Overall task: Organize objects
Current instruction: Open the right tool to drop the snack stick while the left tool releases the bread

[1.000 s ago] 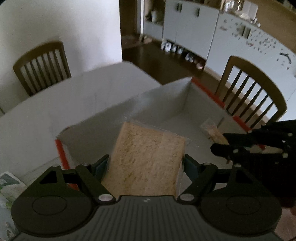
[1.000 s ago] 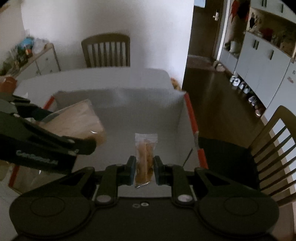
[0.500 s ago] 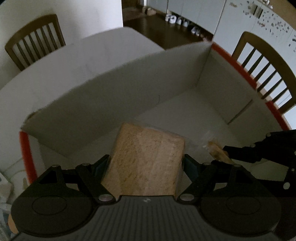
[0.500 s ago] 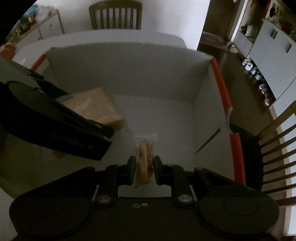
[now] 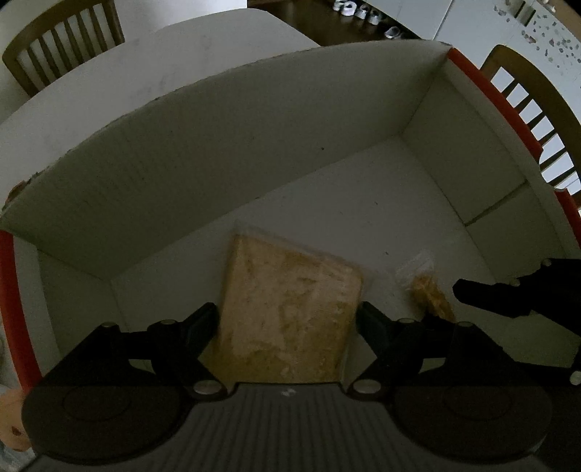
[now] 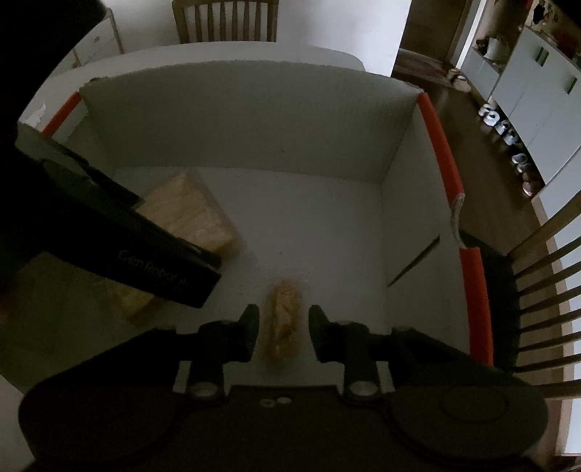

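Both grippers are now lower inside the box (image 6: 239,119). The right gripper (image 6: 283,326) has opened, its fingers clear of the snack (image 6: 283,323).

Box (image 5: 254,138) white inside, orange-red strips (image 6: 441,145) on rim edges. Bagged bread slab (image 5: 290,308) tan-yellow, mottled, clear wrap. Small snack pack (image 6: 282,321) orange-tan in clear film. Both grippers black; left gripper (image 5: 288,319) body ribbed grey. Table (image 5: 145,61) white. Chairs (image 6: 225,18) brown wood, slatted backs.
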A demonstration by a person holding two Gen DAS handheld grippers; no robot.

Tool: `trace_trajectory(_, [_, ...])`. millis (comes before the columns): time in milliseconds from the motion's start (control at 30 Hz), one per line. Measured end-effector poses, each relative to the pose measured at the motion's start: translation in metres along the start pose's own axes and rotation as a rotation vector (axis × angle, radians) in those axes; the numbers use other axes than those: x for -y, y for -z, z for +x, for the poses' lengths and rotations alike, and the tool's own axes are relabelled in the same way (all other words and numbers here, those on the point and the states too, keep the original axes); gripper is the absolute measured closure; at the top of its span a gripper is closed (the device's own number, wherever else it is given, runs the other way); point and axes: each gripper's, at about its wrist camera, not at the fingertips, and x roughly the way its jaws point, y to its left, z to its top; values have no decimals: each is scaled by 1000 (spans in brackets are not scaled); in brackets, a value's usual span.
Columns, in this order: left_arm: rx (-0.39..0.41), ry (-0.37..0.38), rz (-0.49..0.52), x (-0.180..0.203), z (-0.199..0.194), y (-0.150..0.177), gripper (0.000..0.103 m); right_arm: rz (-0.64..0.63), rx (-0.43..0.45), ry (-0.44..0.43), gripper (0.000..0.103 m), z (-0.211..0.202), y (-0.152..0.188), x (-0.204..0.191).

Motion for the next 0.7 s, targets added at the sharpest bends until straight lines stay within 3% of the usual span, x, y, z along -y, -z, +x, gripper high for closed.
trace_trajectory(367, [108,10,-10,-6,-42,15,20,17,66,-19,66,-34,5,5])
trace_trajectory(700, [269,31,20,-4,-98,37,20,22,179,-53,56,-86,8,3])
